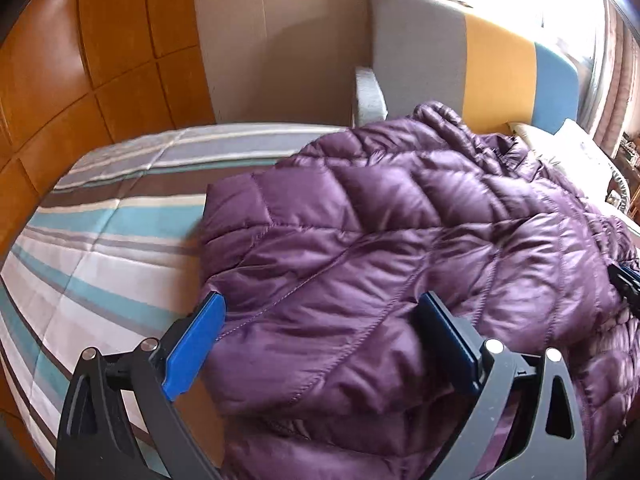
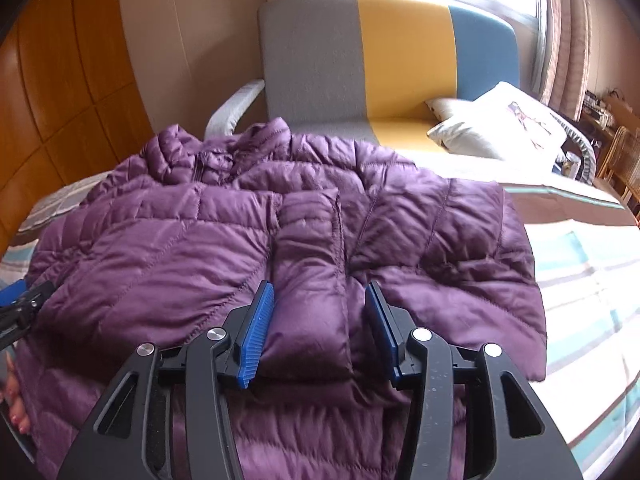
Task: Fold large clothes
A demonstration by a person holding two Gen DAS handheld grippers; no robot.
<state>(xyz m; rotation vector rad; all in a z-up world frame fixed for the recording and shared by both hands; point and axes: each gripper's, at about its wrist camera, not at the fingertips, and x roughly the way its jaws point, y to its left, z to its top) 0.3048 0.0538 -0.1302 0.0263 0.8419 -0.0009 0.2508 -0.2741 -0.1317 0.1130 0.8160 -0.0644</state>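
1. Seen from the left wrist, the purple quilted puffer jacket (image 1: 400, 248) lies on the striped teal, white and brown bedspread (image 1: 92, 248); the left gripper (image 1: 320, 312) straddles a puffy fold, jaws wide apart, gripping nothing. Closing there may pinch only the slippery shell, which could slide out
2. Seen from the right wrist, the right gripper (image 2: 320, 304) stands open around a folded-in sleeve (image 2: 310, 280). Lifting one layer could let the sleeve spring back
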